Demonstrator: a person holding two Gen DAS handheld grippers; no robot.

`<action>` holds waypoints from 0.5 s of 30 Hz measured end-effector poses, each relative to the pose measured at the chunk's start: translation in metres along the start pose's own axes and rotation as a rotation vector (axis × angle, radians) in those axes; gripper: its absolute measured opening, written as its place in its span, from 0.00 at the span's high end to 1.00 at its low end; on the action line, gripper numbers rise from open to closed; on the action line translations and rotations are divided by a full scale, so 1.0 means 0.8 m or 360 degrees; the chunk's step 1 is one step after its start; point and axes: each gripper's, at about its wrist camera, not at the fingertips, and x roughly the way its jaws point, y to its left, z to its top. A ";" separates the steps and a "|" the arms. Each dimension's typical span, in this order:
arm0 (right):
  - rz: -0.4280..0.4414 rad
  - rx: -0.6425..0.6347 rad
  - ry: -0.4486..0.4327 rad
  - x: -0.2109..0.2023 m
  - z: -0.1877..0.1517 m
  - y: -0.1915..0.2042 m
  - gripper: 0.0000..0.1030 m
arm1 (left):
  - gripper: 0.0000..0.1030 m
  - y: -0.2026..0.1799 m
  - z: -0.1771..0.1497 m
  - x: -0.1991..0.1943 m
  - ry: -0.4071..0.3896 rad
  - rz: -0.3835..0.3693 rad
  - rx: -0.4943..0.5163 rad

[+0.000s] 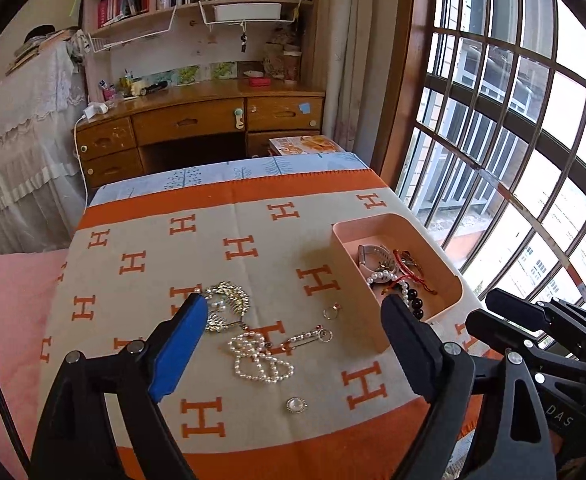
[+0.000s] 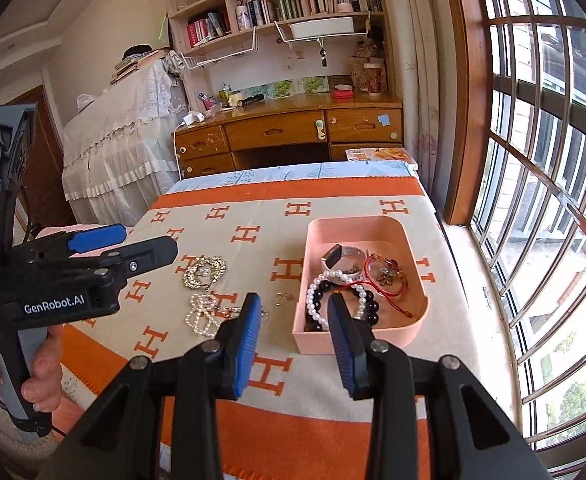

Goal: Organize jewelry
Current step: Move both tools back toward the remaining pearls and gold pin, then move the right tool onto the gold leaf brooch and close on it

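Jewelry point(image 1: 261, 356) loose beside pink tray point(image 1: 373, 340), left gripper point(image 1: 297, 312) wide, right gripper point(image 2: 295, 312) part-open, both empty.

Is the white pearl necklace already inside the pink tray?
No, the pearl necklace lies on the patterned cloth, outside and to the left of the pink tray.

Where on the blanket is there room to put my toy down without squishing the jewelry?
The far half of the blanket, between the orange border and the gold brooch, is bare. The near strip below the round pearl pin is bare too. It is crowded around the pearl necklace, the ring and inside the pink tray.
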 end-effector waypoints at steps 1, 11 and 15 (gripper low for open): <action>0.0013 -0.0011 0.0000 -0.001 0.002 0.006 0.66 | 0.12 0.008 -0.002 -0.006 -0.0014 0.0018 -0.0013; 0.0110 -0.0078 0.0168 0.036 0.060 0.062 0.66 | 0.12 0.113 -0.009 -0.041 -0.0069 0.0274 -0.0121; 0.0149 -0.0050 0.0304 0.079 0.088 0.073 0.66 | 0.12 0.149 -0.006 -0.026 -0.0027 0.0315 -0.0109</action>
